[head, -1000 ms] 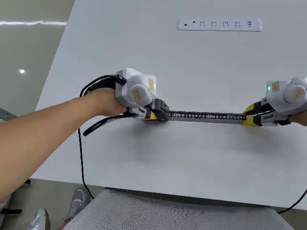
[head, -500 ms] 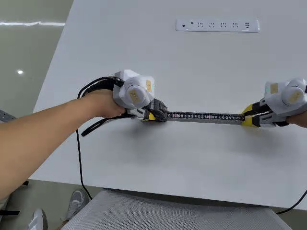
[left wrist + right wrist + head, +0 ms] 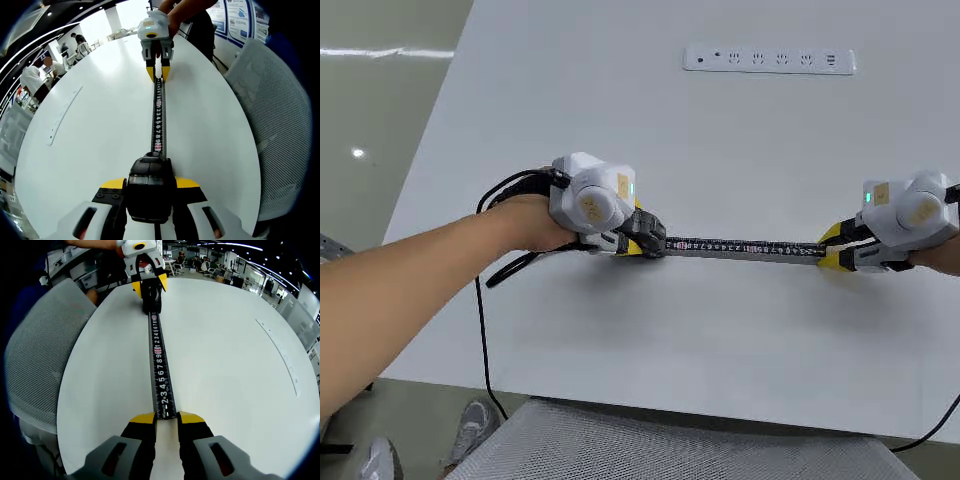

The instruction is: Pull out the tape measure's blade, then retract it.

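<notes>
White workbench (image 3: pixel 720 330): the tape measure lies low across its near half, well short of the power strip (image 3: pixel 768 60) at the far edge.

Blade (image 3: pixel 160 365) is out, stretched straight between my two tongs, numbers up, on or just above the tabletop; I cannot tell which.

Tape measure case (image 3: pixel 150 190), black, sits clamped in my left gripper (image 3: pixel 634 238), jaws narrowed onto its sides.

My right gripper (image 3: pixel 166 419) has its jaws nearly together, pinching the blade's free end between the yellow tips.

Risks, as I judge them:
- Biggest: if the right tips let go at once, the spring would whip the blade home, and the end could slap the case or jerk it in the left jaws.
- If I walk the right gripper in off-line, the blade could kink or twist.
- The right pinch is only on the very end, so a slip seems possible.

Pose: my left forearm reaches in from the lower left of the head view, with the hand (image 3: pixel 525 222) wrapped behind the gripper. The right hand sits at the frame's right edge. The grippers face each other along the blade.
</notes>
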Tool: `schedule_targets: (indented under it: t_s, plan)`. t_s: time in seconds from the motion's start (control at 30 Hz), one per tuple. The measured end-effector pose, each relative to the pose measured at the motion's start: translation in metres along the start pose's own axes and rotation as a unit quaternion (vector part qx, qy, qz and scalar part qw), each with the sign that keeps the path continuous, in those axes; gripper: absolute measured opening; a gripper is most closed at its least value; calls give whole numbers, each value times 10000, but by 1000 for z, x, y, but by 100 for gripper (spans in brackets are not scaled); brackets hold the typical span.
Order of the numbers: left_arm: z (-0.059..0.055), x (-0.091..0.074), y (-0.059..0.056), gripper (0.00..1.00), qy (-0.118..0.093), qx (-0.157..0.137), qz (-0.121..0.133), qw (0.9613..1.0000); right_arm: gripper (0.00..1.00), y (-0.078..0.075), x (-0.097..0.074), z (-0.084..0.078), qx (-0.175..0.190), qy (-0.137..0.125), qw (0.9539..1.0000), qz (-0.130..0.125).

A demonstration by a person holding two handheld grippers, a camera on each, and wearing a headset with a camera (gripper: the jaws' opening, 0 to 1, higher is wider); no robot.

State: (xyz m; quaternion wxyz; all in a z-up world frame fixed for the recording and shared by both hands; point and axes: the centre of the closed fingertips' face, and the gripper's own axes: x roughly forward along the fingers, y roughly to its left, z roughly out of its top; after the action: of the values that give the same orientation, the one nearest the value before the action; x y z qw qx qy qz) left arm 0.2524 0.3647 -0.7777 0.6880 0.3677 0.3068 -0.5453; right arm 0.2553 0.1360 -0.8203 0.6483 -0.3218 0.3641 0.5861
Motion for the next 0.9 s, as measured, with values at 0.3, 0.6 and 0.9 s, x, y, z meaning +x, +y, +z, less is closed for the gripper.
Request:
schedule_targets:
  t_s: [0.3, 0.6, 0.9]
  plan:
    - [5, -4, 1, 32, -112, -474, 203, 9986, 16, -2, -1, 0, 175, -21, 9997, -194]
    - [3, -13, 8, 37, -338, -1624, 684, 9838, 25, -1, -7, 0, 699, -207, 9960, -523]
    - [-2, -29, 4, 44, -516, -2593, 1046, 9587, 36, -4, -28, 12, 1325, -600, 9857, -851]
